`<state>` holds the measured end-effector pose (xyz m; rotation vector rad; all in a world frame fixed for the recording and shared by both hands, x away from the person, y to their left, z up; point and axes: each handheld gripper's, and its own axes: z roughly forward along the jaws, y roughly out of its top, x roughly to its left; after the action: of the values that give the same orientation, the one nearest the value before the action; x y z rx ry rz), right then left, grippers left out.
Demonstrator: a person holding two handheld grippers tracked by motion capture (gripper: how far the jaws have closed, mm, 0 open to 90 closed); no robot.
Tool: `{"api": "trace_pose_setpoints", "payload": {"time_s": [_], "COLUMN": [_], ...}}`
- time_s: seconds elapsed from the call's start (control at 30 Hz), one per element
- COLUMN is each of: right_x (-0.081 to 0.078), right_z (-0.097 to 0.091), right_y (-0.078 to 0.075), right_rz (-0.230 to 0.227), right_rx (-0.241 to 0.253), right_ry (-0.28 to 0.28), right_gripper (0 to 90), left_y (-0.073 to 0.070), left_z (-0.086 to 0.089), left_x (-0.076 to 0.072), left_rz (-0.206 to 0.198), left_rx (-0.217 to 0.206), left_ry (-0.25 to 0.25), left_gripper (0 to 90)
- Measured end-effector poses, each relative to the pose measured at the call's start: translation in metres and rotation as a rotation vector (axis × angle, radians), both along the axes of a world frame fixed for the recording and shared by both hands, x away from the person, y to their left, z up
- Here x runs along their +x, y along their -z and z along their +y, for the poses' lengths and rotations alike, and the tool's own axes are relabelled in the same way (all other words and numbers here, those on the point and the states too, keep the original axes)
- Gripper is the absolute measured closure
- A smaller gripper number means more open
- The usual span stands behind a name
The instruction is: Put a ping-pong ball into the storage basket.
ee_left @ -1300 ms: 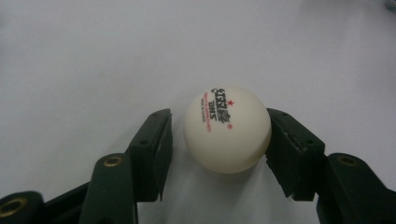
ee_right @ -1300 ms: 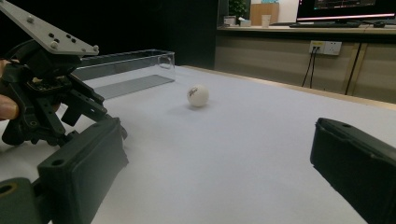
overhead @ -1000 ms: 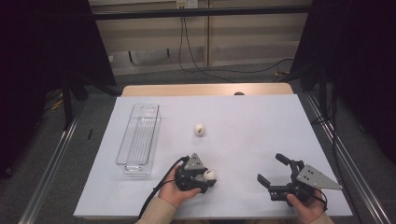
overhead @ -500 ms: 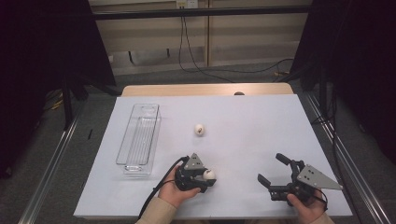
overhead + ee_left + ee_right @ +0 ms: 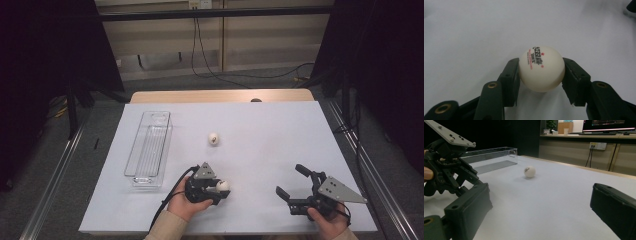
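Note:
A white table-tennis ball [image 5: 541,68] with printed lettering sits between the two black jaws of my left gripper [image 5: 540,76], and both pads press its sides. From above, that ball [image 5: 224,185] shows at the tip of the left gripper [image 5: 222,189], low over the white table near its front edge. A second white ball [image 5: 213,138] lies loose farther back at mid-table, also seen from the right gripper view as ball [image 5: 529,171]. My right gripper [image 5: 292,181] rests at the front right with its jaws wide apart and nothing between them.
A long clear plastic tray [image 5: 141,145] stands on the left side of the white table [image 5: 280,130], the same tray [image 5: 491,157] showing behind the left gripper [image 5: 446,170]. A wooden strip runs along the far edge. Dark frames and cables surround the table.

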<state>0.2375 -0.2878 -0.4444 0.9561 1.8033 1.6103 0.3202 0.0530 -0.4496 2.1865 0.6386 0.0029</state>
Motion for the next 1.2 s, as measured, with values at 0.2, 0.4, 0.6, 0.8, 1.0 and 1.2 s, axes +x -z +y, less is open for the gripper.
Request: {"api": "trace_pose_setpoints", "payload": {"time_s": [0.2,0.4,0.6,0.8,1.0,1.2], "right_x": [0.0,0.0,0.0,0.0,0.0,0.0], "right_z": [0.0,0.0,-0.001,0.0,-0.001,-0.001], "right_y": [0.0,0.0,0.0,0.0,0.0,0.0], "right_rz": [0.0,0.0,-0.001,-0.001,-0.002,-0.002], "right_rx": [0.0,0.0,-0.001,0.0,-0.001,0.001], "right_ry": [0.0,0.0,-0.001,-0.002,-0.001,0.0], "right_gripper": [2.4,2.4,2.4,2.4,2.4,2.4], "left_y": [-0.005,-0.011,-0.015,-0.02,-0.023,-0.026], "left_z": [0.002,0.003,0.007,0.01,0.013,0.016], "left_x": [0.002,0.007,0.01,0.013,0.017,0.019], "left_rz": [0.005,0.008,0.008,0.002,0.005,-0.001], "left_rx": [-0.009,-0.013,-0.019,-0.02,-0.018,-0.006], "left_ry": [-0.014,-0.029,-0.051,-0.065,-0.078,-0.096], "left_gripper": [51.0,51.0,51.0,51.0,51.0,51.0]}}
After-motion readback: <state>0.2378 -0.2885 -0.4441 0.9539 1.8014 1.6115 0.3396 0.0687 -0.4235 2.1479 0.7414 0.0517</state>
